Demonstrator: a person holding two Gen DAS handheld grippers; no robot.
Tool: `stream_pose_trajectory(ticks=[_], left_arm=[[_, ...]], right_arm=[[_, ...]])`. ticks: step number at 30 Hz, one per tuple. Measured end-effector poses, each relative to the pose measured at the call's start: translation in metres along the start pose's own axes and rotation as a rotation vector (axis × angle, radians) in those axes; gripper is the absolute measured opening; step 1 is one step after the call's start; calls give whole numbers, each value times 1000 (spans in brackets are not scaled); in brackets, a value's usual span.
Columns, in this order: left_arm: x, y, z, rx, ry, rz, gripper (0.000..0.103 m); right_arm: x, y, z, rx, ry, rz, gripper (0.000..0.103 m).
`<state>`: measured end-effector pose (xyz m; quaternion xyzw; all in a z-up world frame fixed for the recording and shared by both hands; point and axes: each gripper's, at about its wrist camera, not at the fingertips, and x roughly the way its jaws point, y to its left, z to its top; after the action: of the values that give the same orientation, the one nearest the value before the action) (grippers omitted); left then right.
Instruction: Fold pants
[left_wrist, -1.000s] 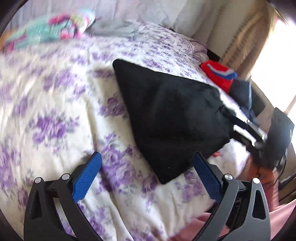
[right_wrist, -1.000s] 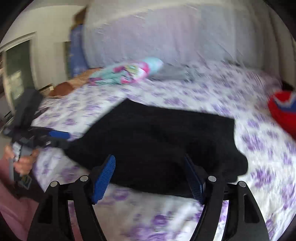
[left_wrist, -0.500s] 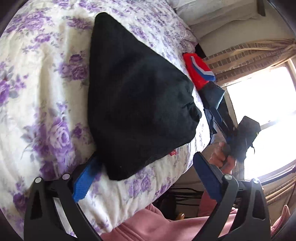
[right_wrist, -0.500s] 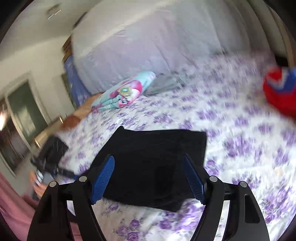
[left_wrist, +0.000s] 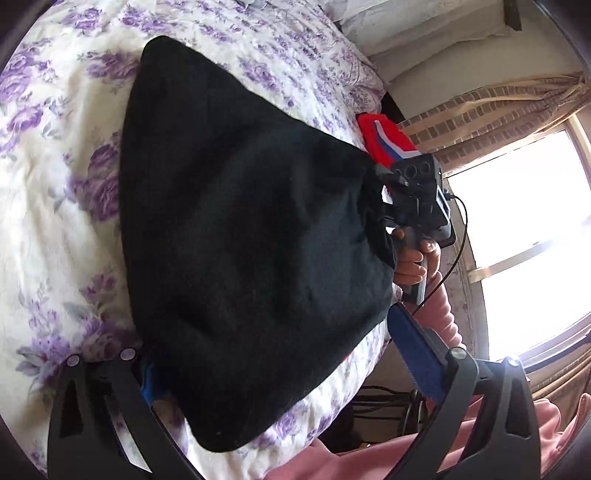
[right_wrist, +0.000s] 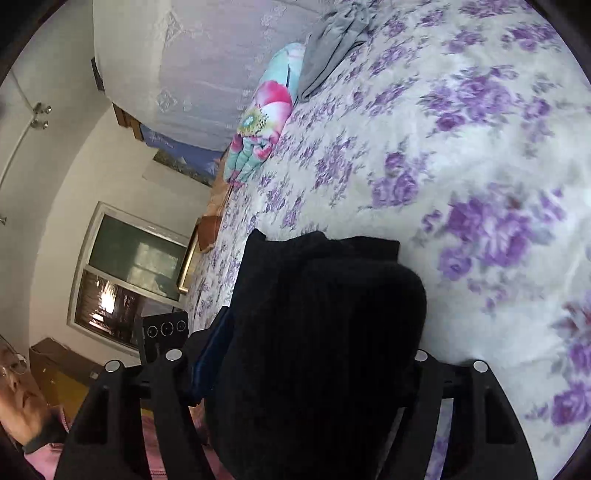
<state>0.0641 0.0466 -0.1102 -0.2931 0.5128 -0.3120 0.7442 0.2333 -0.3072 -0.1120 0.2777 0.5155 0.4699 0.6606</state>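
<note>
Pants (left_wrist: 240, 240), black and folded into a thick wedge, fill the space nearest both cameras. In the left wrist view the left gripper (left_wrist: 288, 362) stands with its jaws wide apart: the near corner of the pants lies between them, covering the left blue pad, while the right blue pad (left_wrist: 413, 354) is clear of the cloth and hangs past the bed's edge. In the right wrist view the right gripper (right_wrist: 314, 369) has the bunched end of the pants between its jaws, which have just been closing; the cloth hides the right pad, so I cannot tell whether the pads press on it. The same gripper shows in the left wrist view at the far corner of the pants, held by a hand (left_wrist: 413, 262) in a pink sleeve (left_wrist: 439, 317).

The bed (left_wrist: 48, 229), under a white sheet with purple flowers, drops off just beside the pants on the person's side; cables lie on the floor there. Open sheet lies beyond the pants on the other sides. Farther off, a red, white and blue garment (left_wrist: 384, 142) sits near the far corner of the pants. A colourful pillow (right_wrist: 258, 122) and grey cloth (right_wrist: 332, 40) lie well apart at the far end, by a white covered headboard (right_wrist: 192, 66). A window (left_wrist: 528, 236) with a curtain stands beyond the bed's edge.
</note>
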Motion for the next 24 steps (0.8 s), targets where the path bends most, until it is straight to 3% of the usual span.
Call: stream_pose_trajectory(ticks=[1, 2, 3, 4, 5, 7, 13, 17, 21, 24], left_arm=[[-1, -1, -1, 12, -7, 3, 92], [-4, -3, -3, 31, -22, 28, 75], [-7, -3, -4, 38, -31, 46, 65], [-11, -1, -5, 44, -39, 65, 41], [-16, 3, -6, 39, -51, 87, 25], [-23, 9, -5, 19, -61, 63, 18], [-34, -12, -6, 122, -108, 141, 15], [-59, -34, 5, 213, -172, 142, 14], [-83, -62, 37, 357, -242, 225, 14], [-94, -73, 80, 469, -294, 316, 14]], right_arm=[[3, 1, -3, 0, 15, -11, 47], [3, -1, -7, 8, 22, -27, 37], [1, -3, -12, 24, 11, -33, 29], [-3, -3, -14, 25, -4, -36, 26], [-6, 1, -16, 13, -19, -48, 25], [-10, 18, -20, -39, -47, -81, 23], [-22, 70, -20, -179, -91, -133, 20], [-27, 107, -8, -274, -117, -141, 19], [-30, 137, 36, -339, -167, -126, 19], [-21, 148, 98, -367, -221, -128, 19]])
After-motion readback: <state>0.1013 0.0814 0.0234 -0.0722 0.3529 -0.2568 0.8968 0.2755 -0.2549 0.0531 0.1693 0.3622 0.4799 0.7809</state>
